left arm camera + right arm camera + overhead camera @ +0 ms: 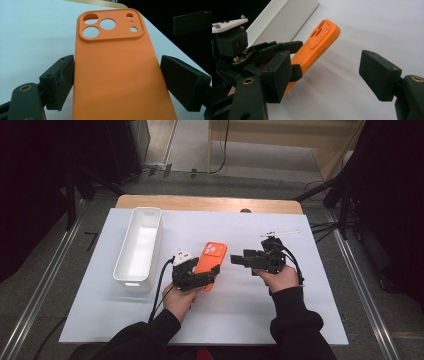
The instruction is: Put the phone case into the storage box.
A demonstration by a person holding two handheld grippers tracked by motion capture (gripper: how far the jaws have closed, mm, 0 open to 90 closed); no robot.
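An orange phone case (212, 256) with camera cut-outs facing up sits between the jaws of my left gripper (204, 273), which is shut on its lower half. In the left gripper view both black pads (61, 81) press the long edges of the case (117, 75). In the right gripper view the case (322, 42) tilts up off the white sheet in the left gripper (295, 58). My right gripper (241, 260) is open just right of the case, jaws pointing toward it, and there is only bare sheet between its own fingertips (327, 67).
A long white bin (131, 270) stands left of the case, also seen as a white wall (287, 17). A white sheet (250, 315) covers the wooden table (210, 203). A thin white strip (281, 232) lies behind the right gripper.
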